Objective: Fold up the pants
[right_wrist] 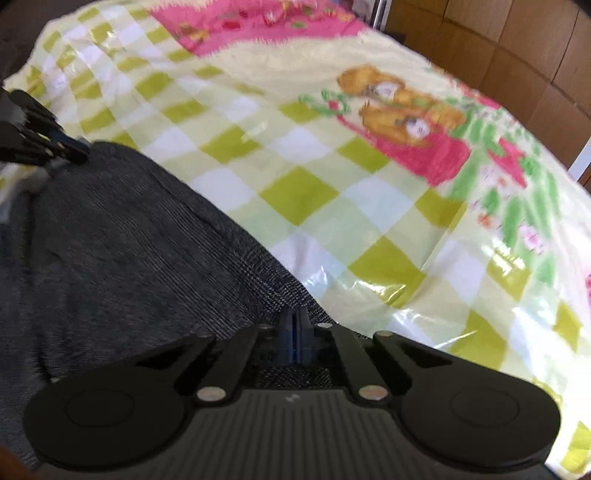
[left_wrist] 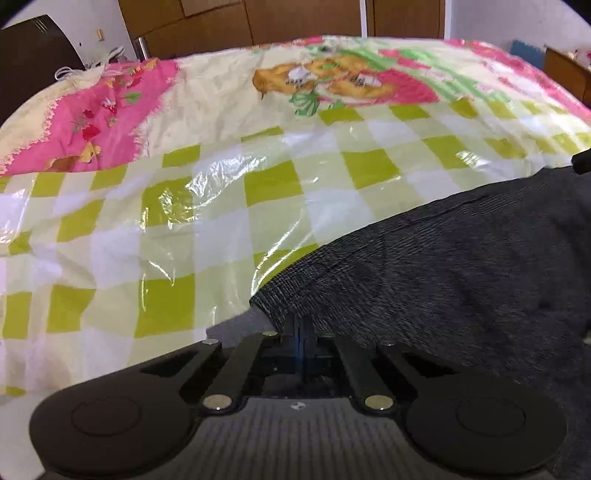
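Observation:
Dark grey knit pants (left_wrist: 461, 266) lie on a table under a plastic-covered checked cloth (left_wrist: 207, 206). My left gripper (left_wrist: 301, 321) is shut on the pants' near left corner. My right gripper (right_wrist: 294, 319) is shut on the pants (right_wrist: 122, 236) at the edge's right end. In the right wrist view the left gripper (right_wrist: 74, 147) shows at the far left, at the other end of the same edge. In the left wrist view a bit of the right gripper (left_wrist: 581, 160) shows at the right border.
The cloth has green and white checks, pink patches (left_wrist: 96, 118) and a bear print (right_wrist: 402, 107). Brown wooden cabinets (left_wrist: 258, 22) stand behind the table. A dark object (left_wrist: 33, 51) and white cables are at the far left.

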Demonstrator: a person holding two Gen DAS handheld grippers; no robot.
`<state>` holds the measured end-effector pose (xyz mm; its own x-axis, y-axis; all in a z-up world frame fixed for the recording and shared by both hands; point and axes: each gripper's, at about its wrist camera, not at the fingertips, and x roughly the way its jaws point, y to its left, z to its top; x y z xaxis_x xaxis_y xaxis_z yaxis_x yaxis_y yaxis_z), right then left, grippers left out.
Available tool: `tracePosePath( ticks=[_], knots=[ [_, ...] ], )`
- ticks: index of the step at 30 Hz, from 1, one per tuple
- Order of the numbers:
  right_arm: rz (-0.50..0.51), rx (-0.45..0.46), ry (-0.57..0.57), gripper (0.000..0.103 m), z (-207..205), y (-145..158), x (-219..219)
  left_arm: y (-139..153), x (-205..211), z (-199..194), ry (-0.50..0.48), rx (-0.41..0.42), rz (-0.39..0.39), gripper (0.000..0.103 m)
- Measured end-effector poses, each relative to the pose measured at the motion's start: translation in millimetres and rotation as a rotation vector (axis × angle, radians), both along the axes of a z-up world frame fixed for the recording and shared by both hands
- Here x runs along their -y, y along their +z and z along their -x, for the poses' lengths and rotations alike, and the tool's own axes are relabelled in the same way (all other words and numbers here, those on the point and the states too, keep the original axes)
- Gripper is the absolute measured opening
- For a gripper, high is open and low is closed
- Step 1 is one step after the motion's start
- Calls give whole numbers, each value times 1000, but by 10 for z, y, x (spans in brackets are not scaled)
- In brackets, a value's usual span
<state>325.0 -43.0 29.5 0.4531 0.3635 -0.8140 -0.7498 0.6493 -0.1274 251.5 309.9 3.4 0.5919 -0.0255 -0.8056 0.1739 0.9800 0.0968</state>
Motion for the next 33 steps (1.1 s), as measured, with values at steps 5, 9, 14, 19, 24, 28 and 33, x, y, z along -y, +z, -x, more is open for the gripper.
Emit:
tracePosePath(
  ticks=[5, 9, 14, 19, 24, 28, 33],
  knots=[
    [-89, 35, 28, 0, 481, 501, 169, 117, -54, 248, 11, 37, 14, 15],
    [-80, 9, 60, 1, 518, 504, 54, 158, -127, 138, 21, 48, 61, 25],
    [41, 3, 104, 39, 129, 80, -244, -18, -190, -118, -15, 12, -24, 54],
    [91, -29, 131, 45, -264, -309, -390, -260, -301, -302, -46, -48, -5, 85],
    [54, -85, 126, 50, -443, -573, -392, -335, -402, -354, -25, -83, 61, 80],
    [45, -81, 110, 23, -368, -569, -375, -273, -260, -260, -63, -66, -21, 60],
    [85, -43, 90, 5, -229, -415, -460, -44, -244, -93, -45, -3, -44, 21]
  ],
)
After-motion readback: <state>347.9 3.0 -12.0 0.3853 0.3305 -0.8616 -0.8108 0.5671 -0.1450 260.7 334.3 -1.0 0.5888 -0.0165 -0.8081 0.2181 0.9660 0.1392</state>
